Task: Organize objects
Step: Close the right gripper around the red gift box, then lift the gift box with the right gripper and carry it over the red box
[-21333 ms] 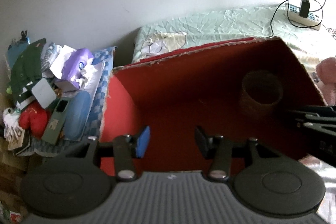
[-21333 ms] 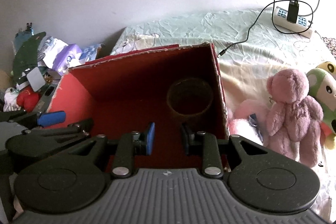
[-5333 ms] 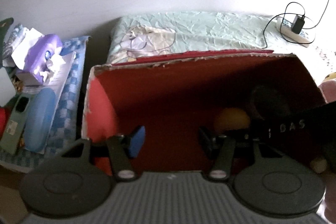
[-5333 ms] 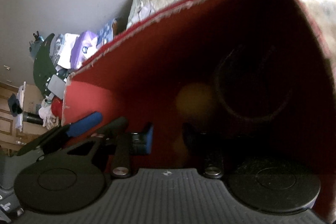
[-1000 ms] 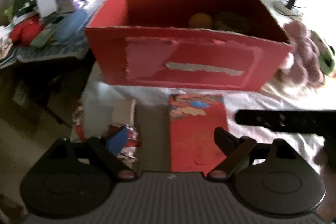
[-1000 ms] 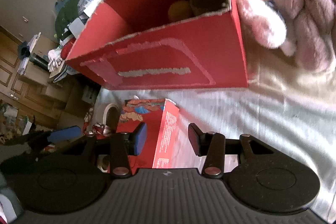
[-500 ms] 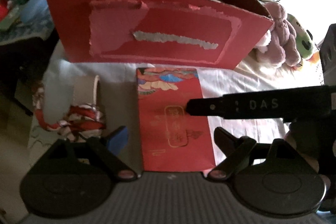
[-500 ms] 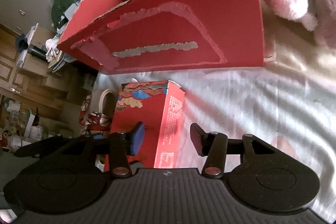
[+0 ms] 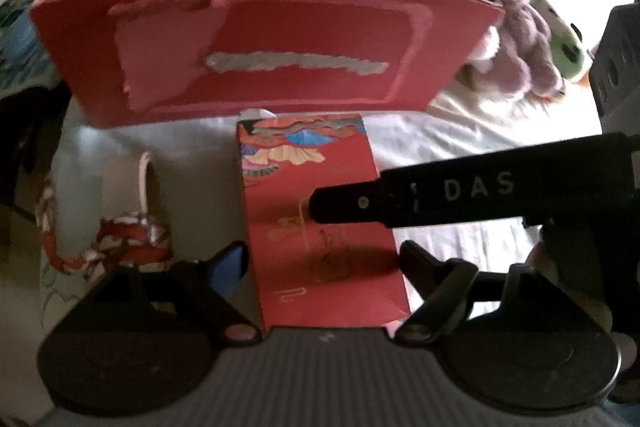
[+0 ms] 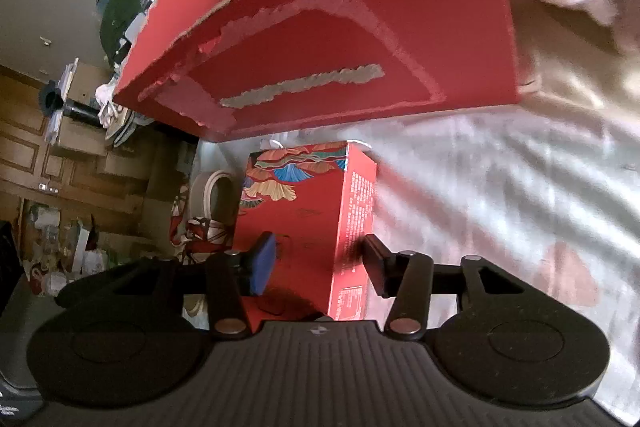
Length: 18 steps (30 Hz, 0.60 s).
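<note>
We've swung off the bin (image 9: 264,39); now both claws, left (image 9: 320,267) and right (image 10: 320,259), straddle the red box (image 9: 320,227), jaws closing, not yet gripping — next item to stow.

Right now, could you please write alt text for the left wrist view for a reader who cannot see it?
The left gripper, jaws closing, straddles a flat red patterned box lying on the bed before a large red carton. The right gripper's finger reaches over the box; plush toys sit right.
</note>
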Each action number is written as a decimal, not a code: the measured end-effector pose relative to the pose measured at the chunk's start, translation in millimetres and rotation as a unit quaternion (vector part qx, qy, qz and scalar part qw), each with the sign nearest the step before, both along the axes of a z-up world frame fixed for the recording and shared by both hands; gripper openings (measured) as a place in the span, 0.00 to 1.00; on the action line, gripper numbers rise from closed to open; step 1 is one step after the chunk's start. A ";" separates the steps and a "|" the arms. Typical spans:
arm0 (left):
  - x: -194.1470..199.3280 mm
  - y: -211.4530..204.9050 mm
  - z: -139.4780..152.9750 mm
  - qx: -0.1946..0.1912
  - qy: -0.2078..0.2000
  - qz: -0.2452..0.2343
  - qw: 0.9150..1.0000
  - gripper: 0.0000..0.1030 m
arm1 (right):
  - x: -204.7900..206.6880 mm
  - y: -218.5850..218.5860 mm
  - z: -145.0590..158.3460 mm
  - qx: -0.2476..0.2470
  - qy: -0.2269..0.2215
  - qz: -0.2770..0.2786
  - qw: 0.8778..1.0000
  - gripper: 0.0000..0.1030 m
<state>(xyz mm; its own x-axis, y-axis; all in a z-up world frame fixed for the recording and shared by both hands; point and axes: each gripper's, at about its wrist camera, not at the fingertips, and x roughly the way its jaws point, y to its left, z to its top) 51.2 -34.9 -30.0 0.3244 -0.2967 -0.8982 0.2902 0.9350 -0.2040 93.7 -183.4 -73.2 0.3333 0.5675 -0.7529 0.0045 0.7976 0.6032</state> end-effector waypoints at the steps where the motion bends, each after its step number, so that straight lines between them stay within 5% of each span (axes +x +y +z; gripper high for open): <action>1: 0.0 -2.3 2.2 -0.002 0.001 -0.009 1.000 0.79 | -1.4 -3.2 1.8 0.000 0.000 -0.004 1.000 0.49; 10: 1.7 -47.9 18.8 -0.024 0.010 -0.134 0.991 0.78 | -29.1 -51.9 21.8 -0.014 0.015 -0.079 0.997 0.49; 18: -11.3 -93.1 48.3 -0.033 -0.047 -0.261 0.964 0.78 | -66.9 -90.2 55.3 -0.031 -0.008 -0.165 0.986 0.48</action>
<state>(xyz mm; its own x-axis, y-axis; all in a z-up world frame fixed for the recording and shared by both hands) 39.9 -128.0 18.2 0.1956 -0.4965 -0.8457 0.7375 0.6429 -0.2068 26.8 -273.6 -18.0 0.5048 0.3798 -0.7752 0.2599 0.7894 0.5561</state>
